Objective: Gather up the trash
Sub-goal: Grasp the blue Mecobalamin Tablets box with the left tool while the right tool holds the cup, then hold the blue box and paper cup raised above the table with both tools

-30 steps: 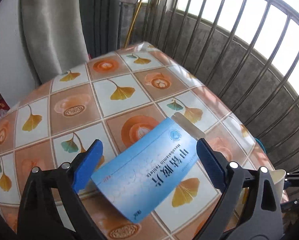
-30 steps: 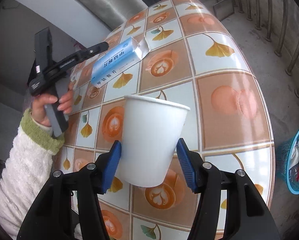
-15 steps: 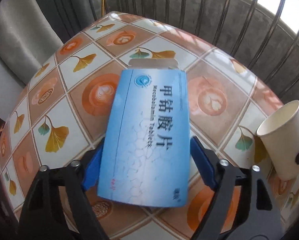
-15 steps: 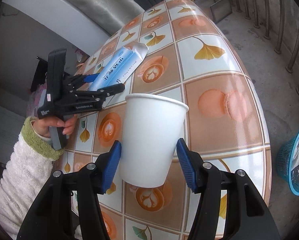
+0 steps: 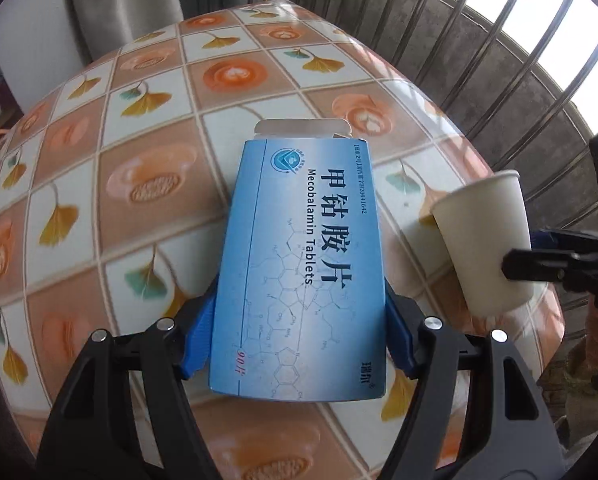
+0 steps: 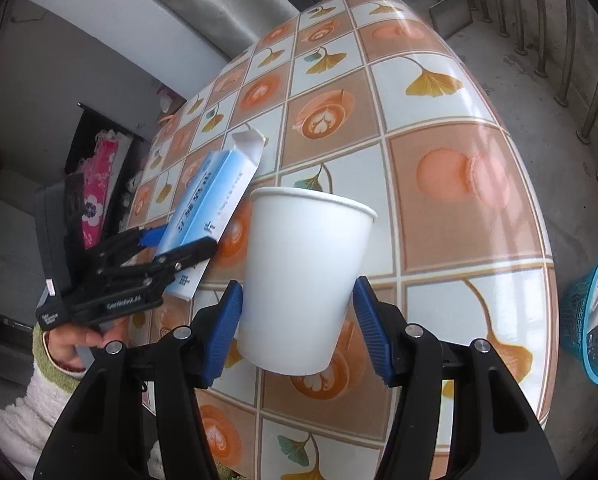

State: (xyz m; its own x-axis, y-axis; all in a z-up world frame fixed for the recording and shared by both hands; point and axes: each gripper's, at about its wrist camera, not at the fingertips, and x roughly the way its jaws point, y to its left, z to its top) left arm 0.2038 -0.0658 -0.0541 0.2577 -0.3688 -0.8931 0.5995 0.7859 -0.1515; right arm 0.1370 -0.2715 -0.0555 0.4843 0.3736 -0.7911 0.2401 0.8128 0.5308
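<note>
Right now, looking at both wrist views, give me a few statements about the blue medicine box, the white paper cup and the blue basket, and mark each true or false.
1. The left gripper is shut on the blue cardboard medicine box. True.
2. The box's end flap is sealed shut. False: the flap stands open.
3. The right gripper holds the white paper cup upside down. False: its open rim faces up.
4. The blue plastic mesh basket on the floor beside the table already holds some trash. True.
5. The cup is resting on the patterned tablecloth. False: it is lifted clear in the gripper.
</note>
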